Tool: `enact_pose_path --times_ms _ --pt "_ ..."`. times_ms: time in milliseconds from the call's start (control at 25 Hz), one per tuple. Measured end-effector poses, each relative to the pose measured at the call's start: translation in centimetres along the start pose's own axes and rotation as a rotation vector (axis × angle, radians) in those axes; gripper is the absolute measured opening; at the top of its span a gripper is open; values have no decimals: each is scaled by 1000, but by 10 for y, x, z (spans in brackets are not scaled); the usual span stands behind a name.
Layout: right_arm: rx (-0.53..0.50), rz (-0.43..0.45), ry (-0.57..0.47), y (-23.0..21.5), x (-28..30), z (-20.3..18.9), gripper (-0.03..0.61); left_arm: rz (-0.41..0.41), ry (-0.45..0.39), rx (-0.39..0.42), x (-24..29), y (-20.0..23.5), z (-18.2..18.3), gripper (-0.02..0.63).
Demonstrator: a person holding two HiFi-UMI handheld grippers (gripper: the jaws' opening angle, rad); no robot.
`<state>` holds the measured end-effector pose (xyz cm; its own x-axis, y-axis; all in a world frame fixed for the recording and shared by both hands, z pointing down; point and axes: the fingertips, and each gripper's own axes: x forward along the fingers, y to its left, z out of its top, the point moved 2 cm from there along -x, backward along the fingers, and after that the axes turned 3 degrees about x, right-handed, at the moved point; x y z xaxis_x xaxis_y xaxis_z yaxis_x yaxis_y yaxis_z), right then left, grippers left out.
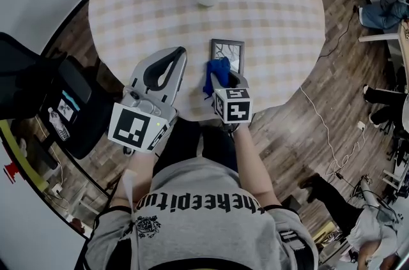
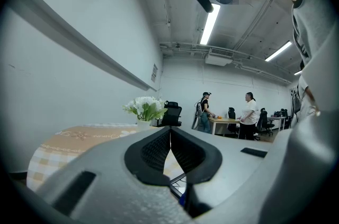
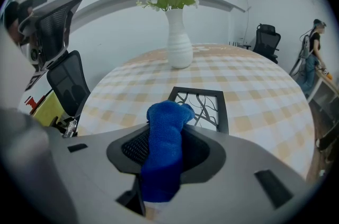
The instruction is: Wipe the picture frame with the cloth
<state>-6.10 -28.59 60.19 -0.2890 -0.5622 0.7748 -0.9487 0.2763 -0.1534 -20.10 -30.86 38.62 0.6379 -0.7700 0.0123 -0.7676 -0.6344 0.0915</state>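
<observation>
The left tongs point(image 2: 170, 129) are shut and hold nothing. The right tongs point(image 3: 164, 135) pinch the fluffy blue cloth point(image 3: 163, 157). The dark flat picture frame point(image 3: 201, 105) lies by the checked counter point(image 3: 254, 85)'s near edge. A hard push could slide it off.

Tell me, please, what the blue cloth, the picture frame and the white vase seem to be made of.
The cloth: soft knitted or microfibre fabric, matt; its fine nubby weave shows.
The picture frame: dark, matt rim, probably wood or plastic; I cannot tell which.
The vase: likely glazed ceramic, white with a smooth, faintly glossy surface.
</observation>
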Motion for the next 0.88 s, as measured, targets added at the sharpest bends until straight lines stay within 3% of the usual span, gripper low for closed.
enact_pose_path --times_ms 880 --pt "17 -86 -30 -63 -29 -14 149 -15 -2 23 14 -37 5 17"
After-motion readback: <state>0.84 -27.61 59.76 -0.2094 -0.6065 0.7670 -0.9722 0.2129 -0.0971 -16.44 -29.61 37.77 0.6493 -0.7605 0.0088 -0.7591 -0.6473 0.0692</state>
